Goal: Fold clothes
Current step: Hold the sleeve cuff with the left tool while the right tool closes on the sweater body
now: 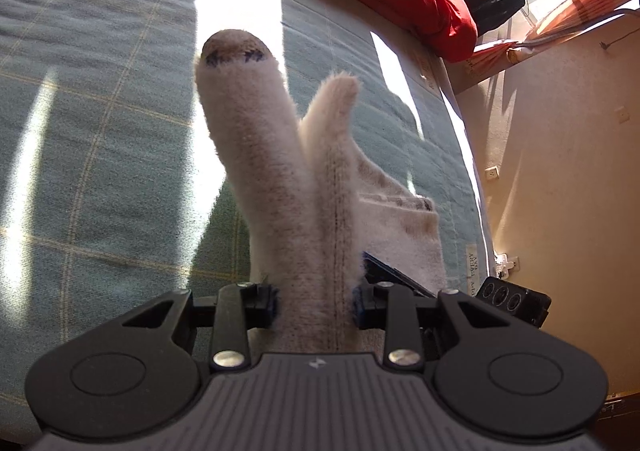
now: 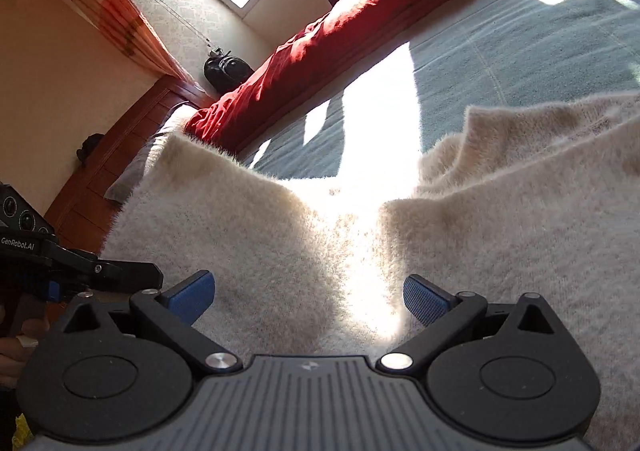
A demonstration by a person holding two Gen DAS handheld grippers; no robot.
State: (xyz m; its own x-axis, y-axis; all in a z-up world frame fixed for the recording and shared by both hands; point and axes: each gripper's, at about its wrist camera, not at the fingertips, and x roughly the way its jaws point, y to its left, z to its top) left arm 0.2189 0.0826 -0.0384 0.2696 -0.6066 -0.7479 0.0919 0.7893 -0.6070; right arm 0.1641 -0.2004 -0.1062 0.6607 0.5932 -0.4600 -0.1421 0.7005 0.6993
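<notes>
A fluffy cream sweater [image 1: 280,179] lies on the bed. My left gripper [image 1: 314,303] is shut on a bunched fold of it, and a sleeve with a dark-marked cuff [image 1: 232,49] stretches forward from the jaws. In the right wrist view the same sweater [image 2: 500,231] spreads wide beneath my right gripper [image 2: 310,291]. That gripper is open, its blue pads [image 2: 192,293] set far apart just above the fabric with nothing pinched. The left gripper's body [image 2: 24,243] shows at the left edge there, held by a hand [image 2: 12,347].
The bed carries a grey-green checked blanket [image 1: 100,131] with bright sun patches. A red duvet [image 2: 320,43] is heaped along its far side. The bed's edge [image 1: 472,191] drops to the floor beside a cream wall. A wooden headboard [image 2: 120,155] and a black bag [image 2: 228,71] stand beyond.
</notes>
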